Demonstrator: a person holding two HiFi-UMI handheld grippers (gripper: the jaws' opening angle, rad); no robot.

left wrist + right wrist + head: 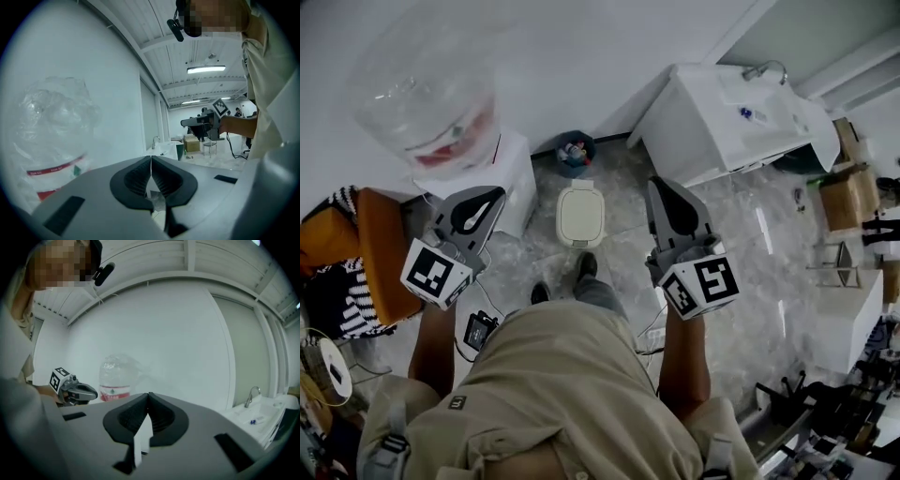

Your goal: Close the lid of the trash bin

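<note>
Trash bin point(580, 214) on floor, midway between left claw point(478, 211) and right claw point(673, 206), well below; both claws pressed together, empty.

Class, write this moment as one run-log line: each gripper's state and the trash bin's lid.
left gripper: shut, empty | right gripper: shut, empty | trash bin lid: looks down, neither gripper touching it

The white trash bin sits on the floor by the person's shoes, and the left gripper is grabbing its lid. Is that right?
No. The white trash bin does sit by the shoes, but the left gripper is held up, grabbing nothing; the head view shows it.
</note>
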